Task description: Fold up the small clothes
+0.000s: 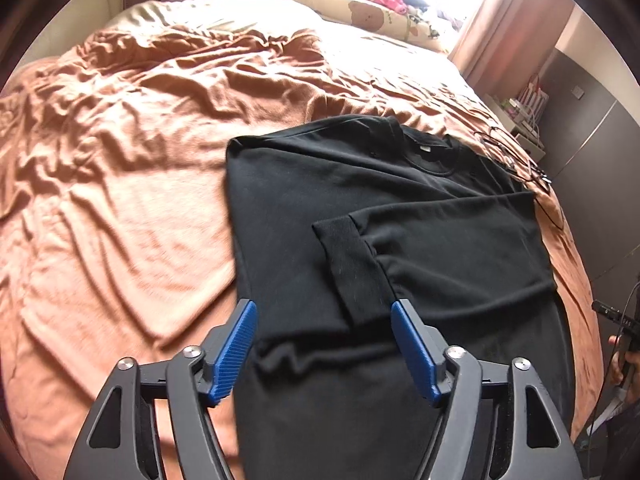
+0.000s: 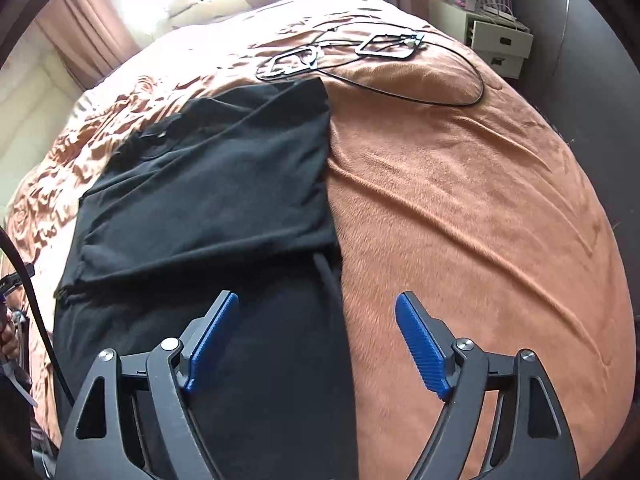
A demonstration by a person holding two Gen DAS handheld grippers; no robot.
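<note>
Black sweatshirt on bed, frame centre: soft, limp, likely sags when lifted; best pinched at hem corners. Left tool, right tool wide open, empty.

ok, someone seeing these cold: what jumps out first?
The black sweatshirt, spread on the rumpled orange bedspread, sleeve folded across its body. Then the blue-padded left hand-held gripper and right hand-held gripper, both open above it. Black cables lie by the far edge.
</note>
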